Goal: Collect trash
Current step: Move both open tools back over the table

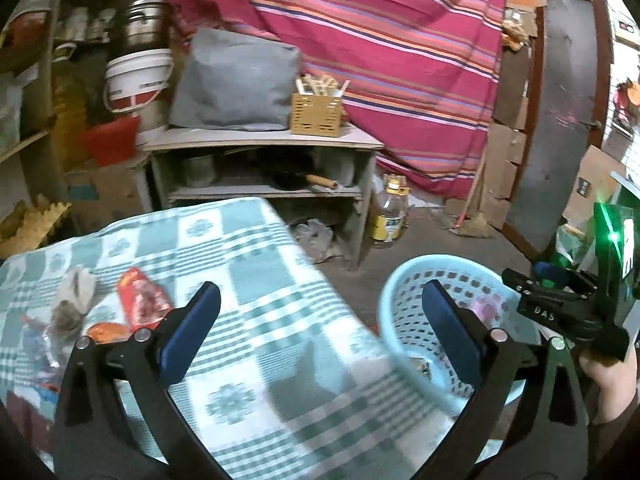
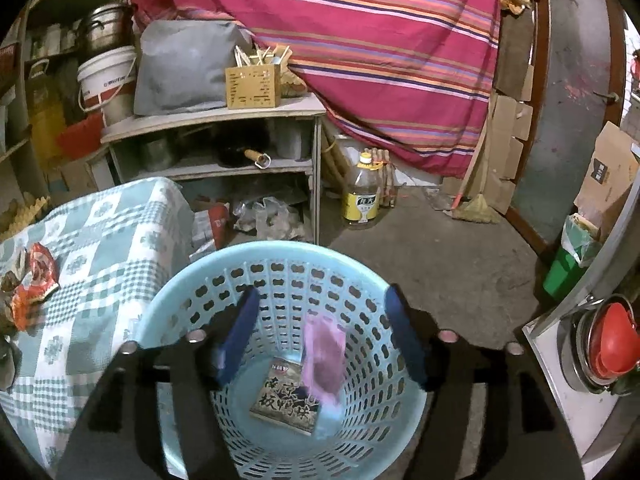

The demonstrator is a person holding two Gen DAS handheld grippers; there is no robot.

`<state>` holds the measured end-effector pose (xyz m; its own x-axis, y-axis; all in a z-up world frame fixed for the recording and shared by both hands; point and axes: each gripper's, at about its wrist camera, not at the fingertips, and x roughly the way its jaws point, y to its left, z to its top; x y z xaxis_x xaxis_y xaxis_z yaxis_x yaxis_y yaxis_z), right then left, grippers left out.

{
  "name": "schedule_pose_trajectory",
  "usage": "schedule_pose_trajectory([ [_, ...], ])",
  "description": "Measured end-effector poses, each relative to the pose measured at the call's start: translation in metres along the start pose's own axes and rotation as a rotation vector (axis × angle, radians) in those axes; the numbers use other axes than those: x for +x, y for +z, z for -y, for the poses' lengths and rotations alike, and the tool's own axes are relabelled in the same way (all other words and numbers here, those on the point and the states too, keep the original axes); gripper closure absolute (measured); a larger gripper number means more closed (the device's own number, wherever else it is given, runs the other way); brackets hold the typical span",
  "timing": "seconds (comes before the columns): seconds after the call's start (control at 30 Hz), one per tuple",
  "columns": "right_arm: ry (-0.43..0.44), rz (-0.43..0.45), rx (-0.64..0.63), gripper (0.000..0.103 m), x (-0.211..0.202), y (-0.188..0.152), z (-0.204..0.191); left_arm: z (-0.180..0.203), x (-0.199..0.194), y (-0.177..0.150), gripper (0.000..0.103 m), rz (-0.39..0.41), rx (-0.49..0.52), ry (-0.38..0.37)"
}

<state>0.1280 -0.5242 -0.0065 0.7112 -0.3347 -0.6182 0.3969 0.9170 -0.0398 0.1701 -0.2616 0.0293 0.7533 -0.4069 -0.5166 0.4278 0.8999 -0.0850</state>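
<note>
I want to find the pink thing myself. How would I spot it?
Look for the round light-blue plastic basket on the floor beside the checked-cloth table. Inside, the pink crumpled wrapper sits beside a dark printed packet. It is the only pink piece there.

The left gripper (image 1: 320,320) is being held wide open (nothing between its jaws) over the checked cloth (image 1: 256,280) beside the blue basket (image 1: 404,300).

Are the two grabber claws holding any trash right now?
No. The left gripper is open over the checked cloth. The right gripper is open above the blue basket, and the pink wrapper is inside, untouched.
</note>
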Motion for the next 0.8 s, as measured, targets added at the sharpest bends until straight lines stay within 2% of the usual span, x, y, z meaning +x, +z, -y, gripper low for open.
schedule_pose_trajectory([
  [0.1, -0.013, 0.001, -0.020, 0.026, -0.002, -0.001, -0.006, -0.020, -0.011, -0.003, 0.006, 0.006, -0.024, 0.029],
  [0.17, -0.015, 0.012, -0.032, 0.018, -0.006, -0.002, -0.013, -0.032, -0.020, -0.005, 0.006, 0.012, -0.034, 0.046],
  [0.3, -0.007, 0.021, -0.062, 0.016, -0.018, -0.005, -0.029, -0.058, -0.042, -0.012, 0.006, 0.027, -0.036, 0.100],
  [0.57, 0.105, 0.099, -0.140, 0.006, -0.069, -0.011, -0.086, -0.133, -0.096, -0.043, 0.005, 0.031, -0.064, 0.225],
  [0.8, 0.217, 0.088, -0.154, 0.005, -0.085, -0.024, -0.152, -0.198, -0.125, -0.067, 0.005, 0.015, -0.131, 0.301],
])
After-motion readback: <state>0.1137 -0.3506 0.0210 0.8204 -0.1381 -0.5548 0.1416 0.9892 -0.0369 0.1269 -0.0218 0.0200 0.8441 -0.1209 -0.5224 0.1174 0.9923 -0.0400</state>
